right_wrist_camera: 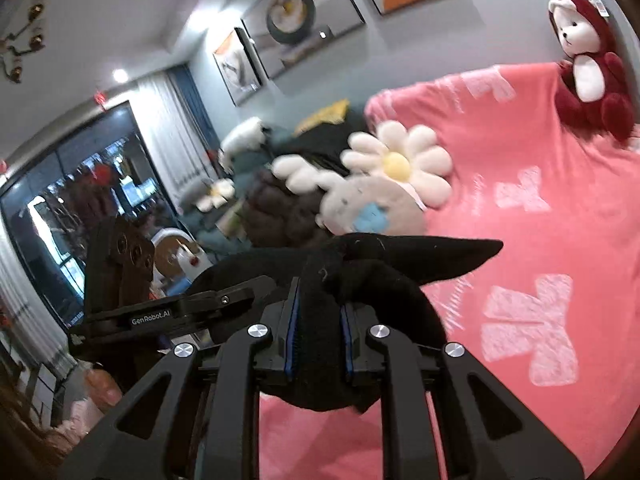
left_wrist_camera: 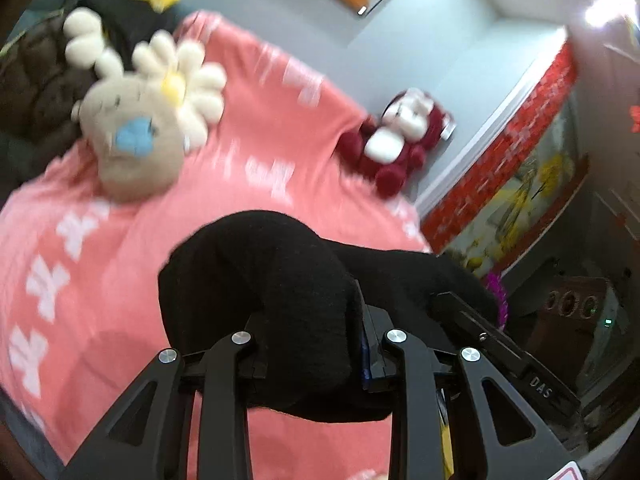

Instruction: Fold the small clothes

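A small black knit garment (left_wrist_camera: 260,280) hangs between both grippers above the pink blanket (left_wrist_camera: 120,264). My left gripper (left_wrist_camera: 316,344) is shut on one end of it; the cloth bulges out over the fingers and hides their tips. My right gripper (right_wrist_camera: 320,328) is shut on the other end of the black garment (right_wrist_camera: 400,256), which sticks out in a point to the right. The right gripper's body shows at the right of the left wrist view (left_wrist_camera: 500,344). The left gripper's body shows at the left of the right wrist view (right_wrist_camera: 180,308).
The pink blanket (right_wrist_camera: 520,240) with white letters covers the bed. A beige plush with a daisy (left_wrist_camera: 144,120) and a dark red plush (left_wrist_camera: 396,140) lie on it. A dark brown cushion (left_wrist_camera: 36,84) is at the far left. A red-trimmed cabinet (left_wrist_camera: 512,168) stands to the right.
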Tool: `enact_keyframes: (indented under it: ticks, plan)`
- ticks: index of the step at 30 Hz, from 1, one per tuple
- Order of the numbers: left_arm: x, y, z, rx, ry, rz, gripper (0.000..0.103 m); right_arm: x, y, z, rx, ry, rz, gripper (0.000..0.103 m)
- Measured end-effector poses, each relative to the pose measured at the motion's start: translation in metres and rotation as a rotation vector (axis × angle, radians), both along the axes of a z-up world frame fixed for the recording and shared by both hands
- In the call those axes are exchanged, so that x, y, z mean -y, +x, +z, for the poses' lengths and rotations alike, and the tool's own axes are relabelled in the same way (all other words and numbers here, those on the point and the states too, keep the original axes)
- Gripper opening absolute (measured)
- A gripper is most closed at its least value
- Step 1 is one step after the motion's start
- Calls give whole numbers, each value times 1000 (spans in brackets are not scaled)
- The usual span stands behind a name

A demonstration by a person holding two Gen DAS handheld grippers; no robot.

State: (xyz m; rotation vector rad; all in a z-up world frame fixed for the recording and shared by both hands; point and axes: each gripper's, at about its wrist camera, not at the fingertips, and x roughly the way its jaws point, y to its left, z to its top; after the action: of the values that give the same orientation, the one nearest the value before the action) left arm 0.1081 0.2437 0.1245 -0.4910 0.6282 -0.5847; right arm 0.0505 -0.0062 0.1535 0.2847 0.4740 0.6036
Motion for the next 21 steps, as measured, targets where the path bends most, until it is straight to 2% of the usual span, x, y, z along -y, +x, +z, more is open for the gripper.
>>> enact_keyframes:
  ticks: [3, 8, 11, 15, 18, 19, 21]
  plan:
    - [-13, 4, -2, 51, 15, 2, 25, -19, 13, -5, 7, -10, 5, 15]
    - [9, 74, 4, -17, 91, -24, 25, -24, 78, 3, -55, -90, -38, 15]
    - [16, 113, 15, -23, 78, -32, 25, -11, 112, 21, -50, -99, -63, 15]
    - [18, 126, 32, 50, 38, -27, 25, 1, 122, 37, -4, -102, -81, 16]
    - [14, 114, 15, 62, 53, -18, 27, 4, 108, 11, -35, -101, -69, 16]
    - [12, 108, 0, 43, 64, -15, 28, 4, 101, -9, -63, -110, -66, 16]
    - [6, 89, -51, -39, 86, -12, 33, 3, 85, -65, -154, -111, -47, 17]
